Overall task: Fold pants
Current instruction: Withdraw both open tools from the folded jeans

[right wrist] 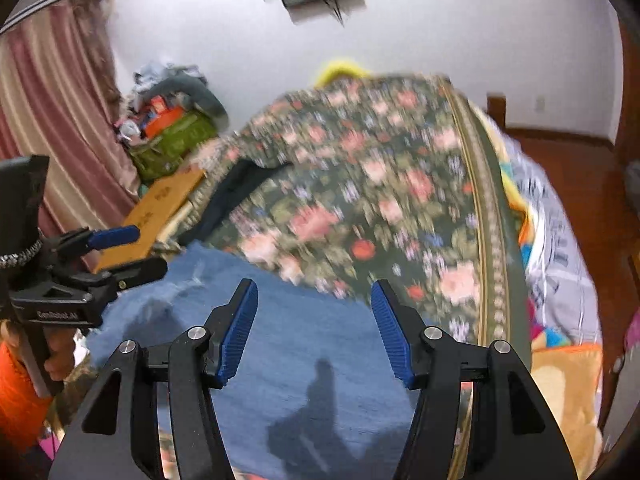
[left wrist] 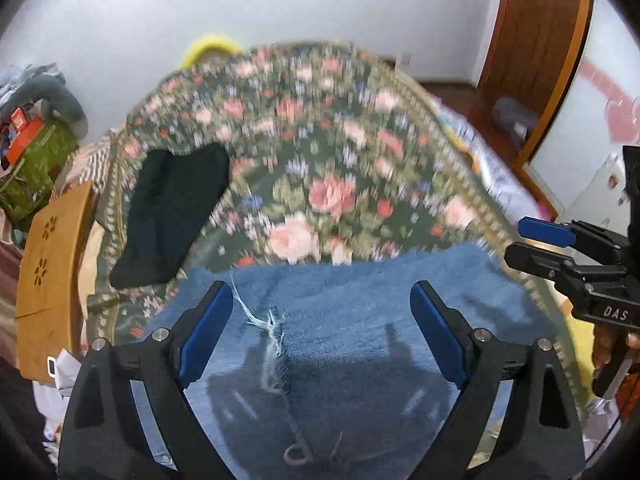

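Note:
Blue denim pants (left wrist: pixel 360 320) lie flat on a floral bedspread (left wrist: pixel 304 152), with a frayed rip of pale threads (left wrist: pixel 272 332) in the cloth. My left gripper (left wrist: pixel 322 294) is open above the denim, holding nothing. My right gripper (right wrist: pixel 314 292) is open above the same pants (right wrist: pixel 304 344), near their far edge, also empty. The right gripper shows at the right edge of the left wrist view (left wrist: pixel 560 248). The left gripper shows at the left of the right wrist view (right wrist: pixel 120 252).
A black folded garment (left wrist: pixel 172 212) lies on the bedspread at the left. A wooden board (left wrist: pixel 48 280) and a green bag (left wrist: pixel 32 172) with clutter stand beside the bed. A striped curtain (right wrist: pixel 52 120) hangs left. A wooden door frame (left wrist: pixel 536 48) is at right.

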Available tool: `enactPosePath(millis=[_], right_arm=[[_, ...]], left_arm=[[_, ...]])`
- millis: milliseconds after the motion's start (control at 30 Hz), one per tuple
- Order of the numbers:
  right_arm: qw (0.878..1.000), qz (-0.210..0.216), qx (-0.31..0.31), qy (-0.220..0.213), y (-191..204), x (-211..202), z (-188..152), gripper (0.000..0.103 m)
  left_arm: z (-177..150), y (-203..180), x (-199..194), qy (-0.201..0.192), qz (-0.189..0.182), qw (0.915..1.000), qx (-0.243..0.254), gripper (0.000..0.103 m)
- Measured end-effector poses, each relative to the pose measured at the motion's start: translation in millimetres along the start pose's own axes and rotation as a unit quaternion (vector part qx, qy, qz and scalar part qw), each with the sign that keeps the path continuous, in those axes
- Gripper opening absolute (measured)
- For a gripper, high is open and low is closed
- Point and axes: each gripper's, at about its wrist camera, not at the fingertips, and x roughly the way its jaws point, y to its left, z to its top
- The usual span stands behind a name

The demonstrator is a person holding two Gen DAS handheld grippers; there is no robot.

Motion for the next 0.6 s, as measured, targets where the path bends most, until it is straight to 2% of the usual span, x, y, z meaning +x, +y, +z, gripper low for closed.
enactPosePath(millis=[167,233,367,433,533,567,600], right_arm=[[0.996,0.0,0.007,0.084,-20,42,-23,0.055],[0.993,0.003,0.011,0.118,-25,58,-38,0.055],[0.995,0.009,-0.006,0.103,-27,51,-53,0.061],[0.994,0.016,0.006,0.105,-31,47,-56,0.061],[0.995,0.016,0.01,0.1,-32,41,-64,0.061],[0.995,0.013,0.011,0.098,-32,37,-67,0.061],[0.995,0.011,0.014,0.097,-32,35,-69,0.061]], left_arm=[[-11,-10,49,0.068,0.034,0.9964,0.036,0.091],[-20,-10,67,0.105,0.025,0.9935,0.037,0.091],[-26,-5,66,0.105,0.017,0.9939,0.027,0.094],[-30,-5,63,0.103,0.018,0.9941,0.028,0.094],[-36,-5,56,0.094,0.025,0.9947,0.032,0.096],[-38,-6,53,0.09,0.034,0.9948,0.034,0.101],[-40,-6,52,0.086,0.041,0.9948,0.035,0.102]])
